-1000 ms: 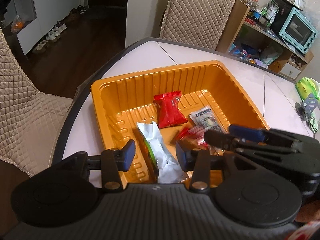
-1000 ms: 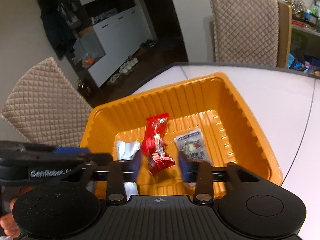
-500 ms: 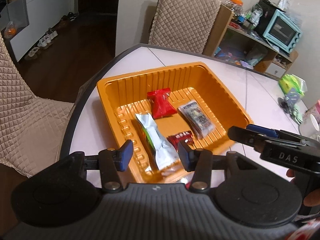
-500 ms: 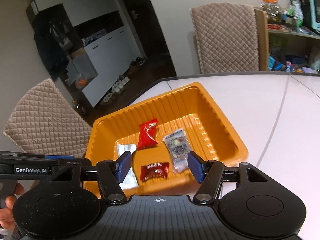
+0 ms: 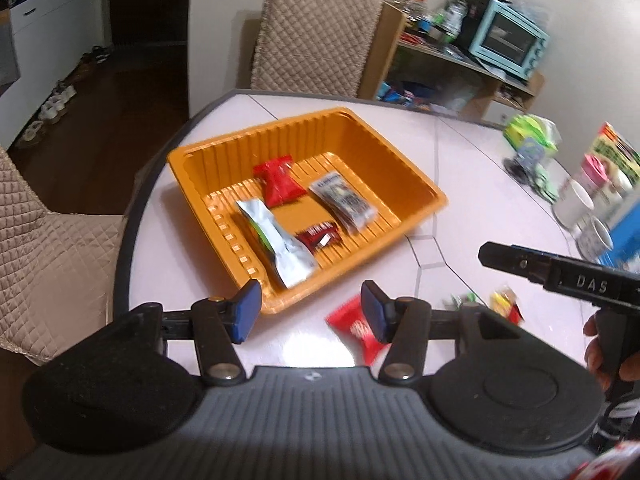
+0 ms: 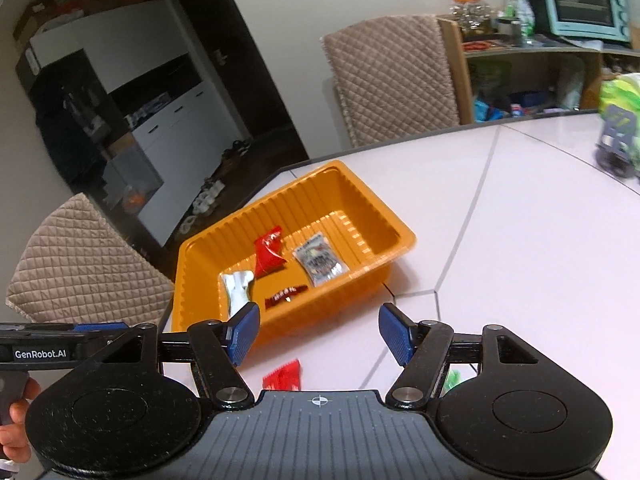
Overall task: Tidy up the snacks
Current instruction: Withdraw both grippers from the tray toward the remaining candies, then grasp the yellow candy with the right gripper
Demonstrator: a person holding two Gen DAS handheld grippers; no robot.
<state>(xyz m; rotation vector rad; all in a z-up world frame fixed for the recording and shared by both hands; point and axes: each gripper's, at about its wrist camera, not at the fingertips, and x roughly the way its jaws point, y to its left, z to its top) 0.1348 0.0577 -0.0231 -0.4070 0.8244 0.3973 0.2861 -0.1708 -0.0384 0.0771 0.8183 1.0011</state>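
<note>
White-tiled bench (image 5: 472, 184): both tongs, left (image 5: 311, 312) and right (image 6: 319, 334), jaws just widened and empty, have backed off the ribbed orange plastic tray (image 5: 420, 184), leaving four packets inside; a red wrapper (image 5: 354, 330) beside it awaits collection.

We're over the white tabletop (image 5: 472, 184) with our left hand-held gripper (image 5: 310, 316), whose jaws have just been opening, nothing between them. Ahead sits the orange tray (image 5: 404, 164), holding a silver packet (image 5: 280, 246), a red packet (image 5: 280, 180), a clear packet (image 5: 344, 200) and a small dark red sweet (image 5: 320, 236). Just below the tray a red wrapper (image 5: 352, 326) lies on the tabletop. Our right hand-held gripper (image 5: 560, 278) pokes in from the right.
</note>
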